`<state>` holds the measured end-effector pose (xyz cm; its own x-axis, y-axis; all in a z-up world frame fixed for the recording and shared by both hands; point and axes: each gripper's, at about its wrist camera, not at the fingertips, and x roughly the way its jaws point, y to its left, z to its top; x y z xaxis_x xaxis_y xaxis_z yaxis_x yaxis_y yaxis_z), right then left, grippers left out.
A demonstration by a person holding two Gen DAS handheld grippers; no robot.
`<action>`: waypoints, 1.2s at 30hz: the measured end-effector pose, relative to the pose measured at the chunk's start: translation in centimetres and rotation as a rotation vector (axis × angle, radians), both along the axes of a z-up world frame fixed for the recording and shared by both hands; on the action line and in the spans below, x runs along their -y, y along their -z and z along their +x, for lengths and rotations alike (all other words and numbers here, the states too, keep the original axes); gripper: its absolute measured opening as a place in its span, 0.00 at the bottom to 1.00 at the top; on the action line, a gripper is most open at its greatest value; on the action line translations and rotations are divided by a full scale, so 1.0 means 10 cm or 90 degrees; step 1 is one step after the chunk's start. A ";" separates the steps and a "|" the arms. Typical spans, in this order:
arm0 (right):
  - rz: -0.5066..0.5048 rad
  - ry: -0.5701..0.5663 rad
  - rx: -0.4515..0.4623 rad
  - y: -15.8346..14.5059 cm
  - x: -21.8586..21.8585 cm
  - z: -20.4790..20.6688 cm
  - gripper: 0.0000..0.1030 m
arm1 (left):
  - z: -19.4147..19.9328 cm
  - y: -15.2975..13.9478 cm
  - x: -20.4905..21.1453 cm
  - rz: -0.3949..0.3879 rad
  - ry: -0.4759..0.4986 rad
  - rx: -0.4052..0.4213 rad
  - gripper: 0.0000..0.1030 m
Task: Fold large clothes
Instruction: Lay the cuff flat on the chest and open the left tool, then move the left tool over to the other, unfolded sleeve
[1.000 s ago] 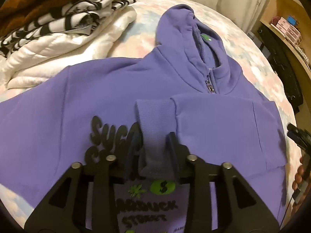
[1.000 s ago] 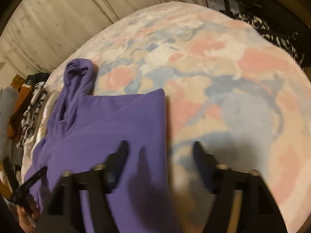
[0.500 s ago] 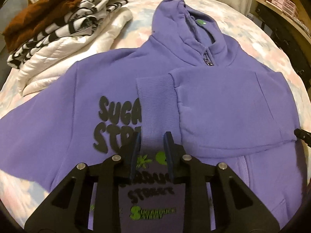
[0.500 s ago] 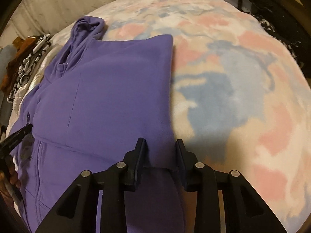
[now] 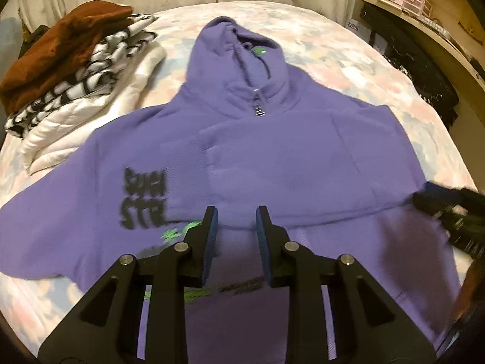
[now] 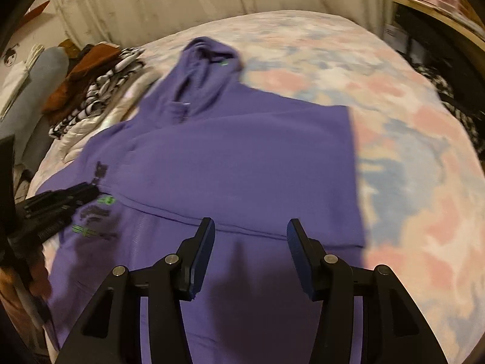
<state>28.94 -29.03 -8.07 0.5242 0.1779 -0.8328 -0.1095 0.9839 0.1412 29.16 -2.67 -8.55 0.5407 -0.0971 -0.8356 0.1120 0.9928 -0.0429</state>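
A purple hoodie (image 5: 303,157) (image 6: 242,151) lies face up on the bed, hood (image 5: 236,48) at the far end. One sleeve is folded across the chest, its ribbed cuff (image 5: 182,176) lying by the black lettering. My left gripper (image 5: 237,215) hovers over the lower front, open by a narrow gap, with nothing between its pads. My right gripper (image 6: 250,224) hangs above the hem area near the hoodie's right edge. Its jaws are opening and hold nothing. Each gripper shows blurred at the edge of the other's view: the right gripper (image 5: 448,203), the left gripper (image 6: 60,200).
A pile of folded clothes (image 5: 75,69) (image 6: 97,91), brown on striped on white, lies at the far left of the bed. The pastel bedcover (image 5: 363,69) (image 6: 409,182) stretches to the right. A wooden shelf (image 5: 424,15) with boxes stands beyond the bed's right side.
The left gripper let go of the cuff and drew back and up. The right gripper narrowed, then widened, and also pulled back from the hoodie's edge. The sleeve stays folded.
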 end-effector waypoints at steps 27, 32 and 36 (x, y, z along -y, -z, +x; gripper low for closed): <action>0.089 0.133 -0.016 0.47 1.09 0.21 0.31 | 0.43 0.47 -0.04 -0.046 -0.041 -0.011 0.28; 0.023 0.137 -0.015 0.41 0.94 0.16 0.41 | 0.36 0.42 -0.01 -0.042 -0.036 -0.011 0.36; 0.008 0.133 -0.010 0.36 0.75 0.12 0.56 | 0.26 0.35 -0.02 -0.054 -0.042 -0.012 0.44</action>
<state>30.19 -36.54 -11.71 0.5381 0.0762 -0.8394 0.0993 0.9832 0.1530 31.77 -2.48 -12.06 0.5330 -0.1331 -0.8356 0.0456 0.9906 -0.1287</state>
